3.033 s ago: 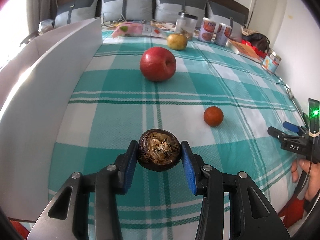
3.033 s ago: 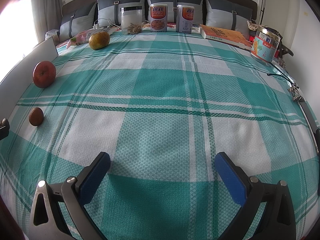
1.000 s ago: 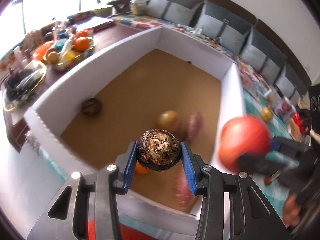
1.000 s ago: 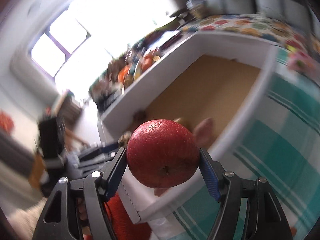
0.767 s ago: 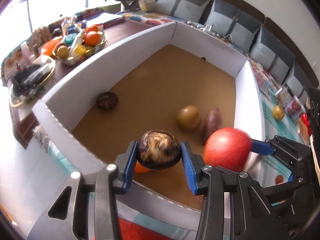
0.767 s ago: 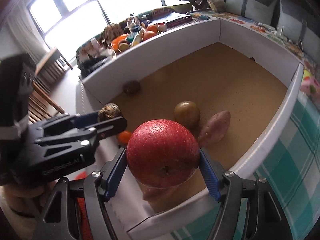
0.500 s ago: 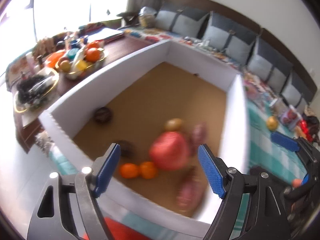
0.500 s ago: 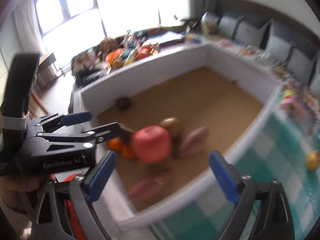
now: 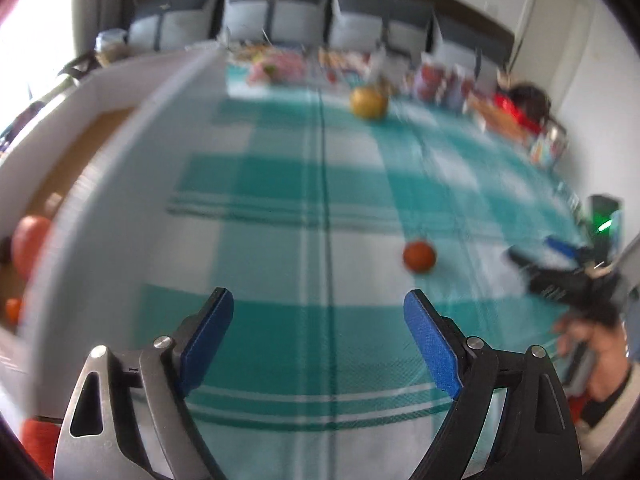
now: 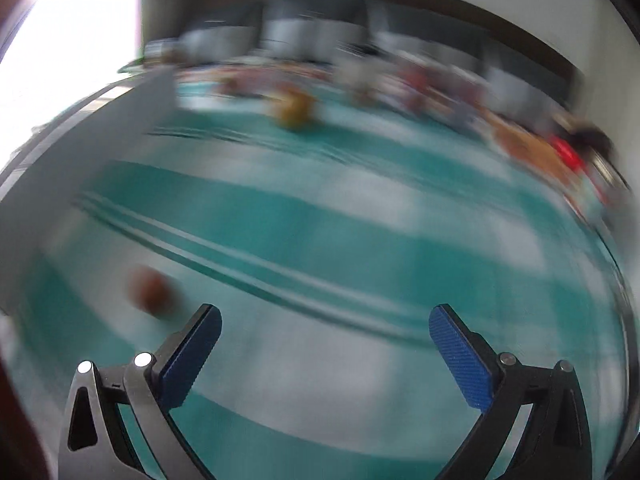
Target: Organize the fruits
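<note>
Teal and white checks cover the bedspread (image 9: 320, 184), and both views are blurry. The left gripper (image 9: 318, 312) hangs over the cloth with its blue pads (image 9: 208, 332) far apart. Its jaws have just been opening, and nothing is between them. A small orange-brown fruit (image 9: 419, 255) lies on the cloth ahead of it, a bit to the right. A yellow fruit (image 9: 369, 102) sits much farther back, near the jars and boxes by the grey pillows (image 9: 280, 20). On the left stands a white box (image 9: 132, 128) with a brown floor. A red apple (image 9: 28, 242) and a small orange (image 9: 13, 309) lie inside it, close to the wall.

The right gripper (image 10: 325, 322) is wide open too. Its jaws have just been opening, and they hold nothing. In its view the small orange-brown fruit (image 10: 154, 290) lies just beyond the left pad, not touching it. From the left view, a person's hand (image 9: 592, 352) holds that black gripper at the right edge.
</note>
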